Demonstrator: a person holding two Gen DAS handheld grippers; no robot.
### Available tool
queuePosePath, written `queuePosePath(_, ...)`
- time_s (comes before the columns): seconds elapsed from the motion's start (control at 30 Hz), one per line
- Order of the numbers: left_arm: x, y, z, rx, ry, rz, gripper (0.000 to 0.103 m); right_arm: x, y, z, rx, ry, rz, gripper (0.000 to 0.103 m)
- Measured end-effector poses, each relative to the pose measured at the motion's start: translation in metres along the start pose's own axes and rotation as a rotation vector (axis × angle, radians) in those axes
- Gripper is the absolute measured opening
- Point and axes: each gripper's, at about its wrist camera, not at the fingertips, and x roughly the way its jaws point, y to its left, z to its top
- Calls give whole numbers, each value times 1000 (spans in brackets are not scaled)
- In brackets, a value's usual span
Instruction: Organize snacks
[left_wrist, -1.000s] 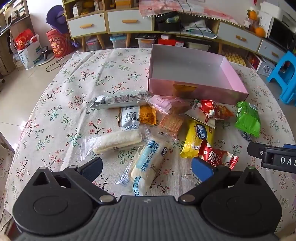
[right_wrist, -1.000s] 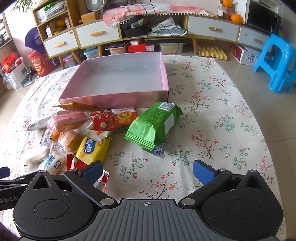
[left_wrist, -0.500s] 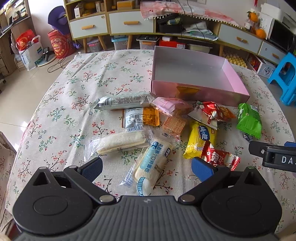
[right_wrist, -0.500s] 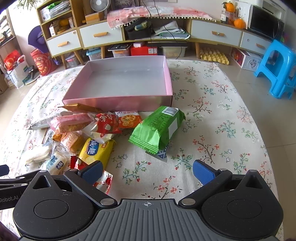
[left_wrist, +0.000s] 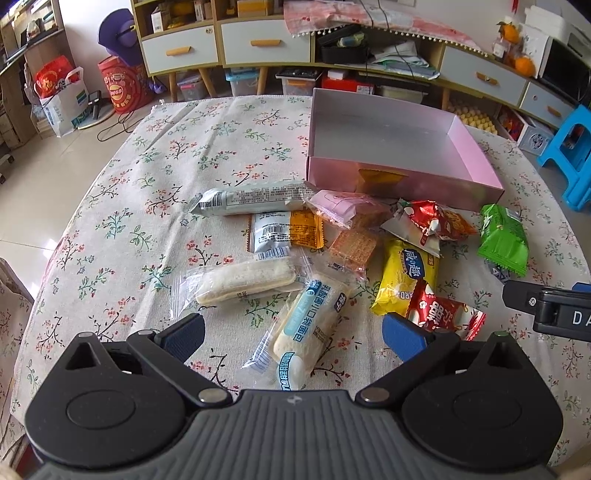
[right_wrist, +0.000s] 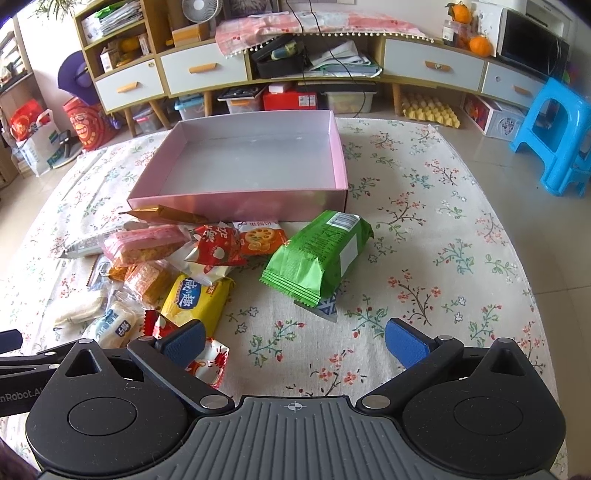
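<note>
Both tongs spread wide, empty: left tongs (left_wrist: 291, 338) straddling the blue-and-white bread packet (left_wrist: 308, 328) (long axis running toward the pink box (left_wrist: 402, 184)) — right tongs (right_wrist: 293, 341) short of the green packet (right_wrist: 319, 256).

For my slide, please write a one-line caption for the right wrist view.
Open right hand-held gripper above a floral tablecloth, facing a green snack pack and an empty pink box.

Gold wrapper (right_wrist: 166, 214) partly hidden under snack pile; label unreadable.
</note>
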Motion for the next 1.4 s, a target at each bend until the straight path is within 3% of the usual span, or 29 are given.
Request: queuePosePath(1.4,4,2,2,1,1,13,103,2,-10,0,19,10,8,103)
